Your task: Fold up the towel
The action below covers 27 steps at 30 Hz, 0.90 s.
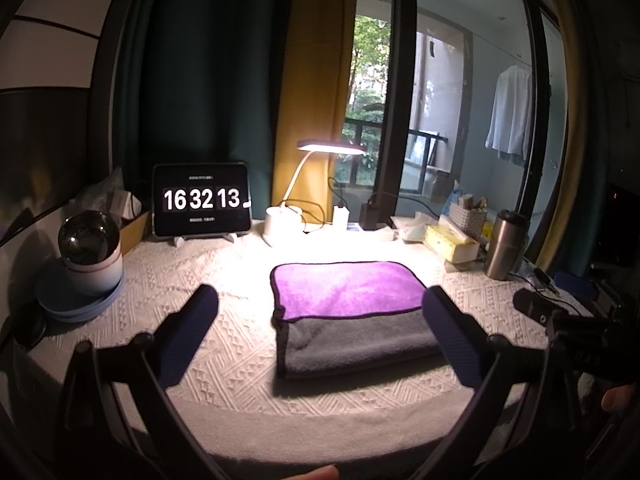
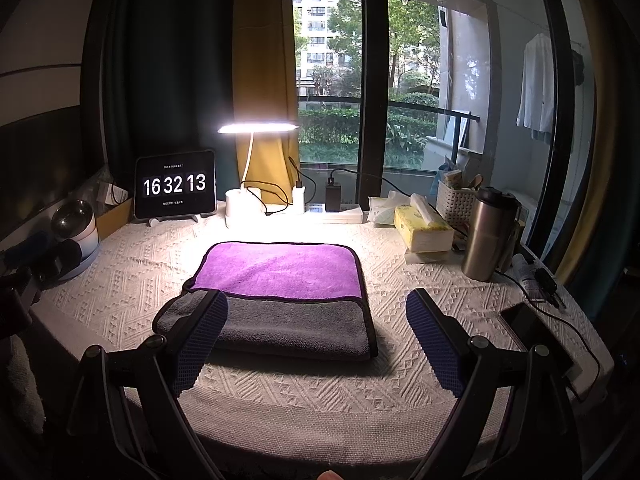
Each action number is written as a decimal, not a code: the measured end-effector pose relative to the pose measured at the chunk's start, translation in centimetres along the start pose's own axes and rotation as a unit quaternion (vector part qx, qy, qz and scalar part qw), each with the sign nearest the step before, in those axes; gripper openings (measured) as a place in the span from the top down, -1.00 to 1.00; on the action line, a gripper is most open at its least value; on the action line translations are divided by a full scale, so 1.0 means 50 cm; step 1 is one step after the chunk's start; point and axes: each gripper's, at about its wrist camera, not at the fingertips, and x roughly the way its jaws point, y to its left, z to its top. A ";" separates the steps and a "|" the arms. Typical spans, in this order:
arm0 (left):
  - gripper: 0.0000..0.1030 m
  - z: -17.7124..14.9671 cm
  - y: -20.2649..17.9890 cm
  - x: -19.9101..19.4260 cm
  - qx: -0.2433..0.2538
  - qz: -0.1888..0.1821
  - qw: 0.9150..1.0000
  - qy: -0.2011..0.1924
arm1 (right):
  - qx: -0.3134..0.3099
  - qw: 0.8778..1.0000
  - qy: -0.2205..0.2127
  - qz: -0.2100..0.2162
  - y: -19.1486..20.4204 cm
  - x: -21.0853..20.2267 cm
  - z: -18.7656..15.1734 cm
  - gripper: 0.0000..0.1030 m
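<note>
Tablecloth [image 2: 304, 392] bears folded towel [image 2: 280, 292]; both tongs spread, hovering.

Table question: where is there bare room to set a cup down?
Free: tablecloth left of the towel, before the tablet clock; also the near strip in front of the towel. Crowded: back edge by the lamp base and right side around tissue box and thermos.

We see a table [image 2: 400, 280] under a white textured cloth, lit by a desk lamp [image 2: 258, 128] at its far edge. Behind it hang a dark curtain [image 2: 168, 60] on the left and a yellow curtain [image 2: 262, 60]. To the right, a large window [image 2: 400, 80] shows trees and a balcony.
</note>
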 end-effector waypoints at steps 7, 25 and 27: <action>-0.99 0.000 0.001 0.000 0.000 0.000 1.000 0.000 | 0.001 1.000 0.000 0.000 -0.002 0.000 -0.002 -0.80; -0.99 0.001 0.016 0.093 0.007 0.006 0.999 0.036 | -0.008 1.000 0.027 -0.003 -0.015 0.067 0.007 -0.80; -0.99 -0.001 0.021 0.119 0.011 0.010 0.999 0.050 | -0.009 1.000 0.030 -0.004 -0.016 0.080 0.009 -0.80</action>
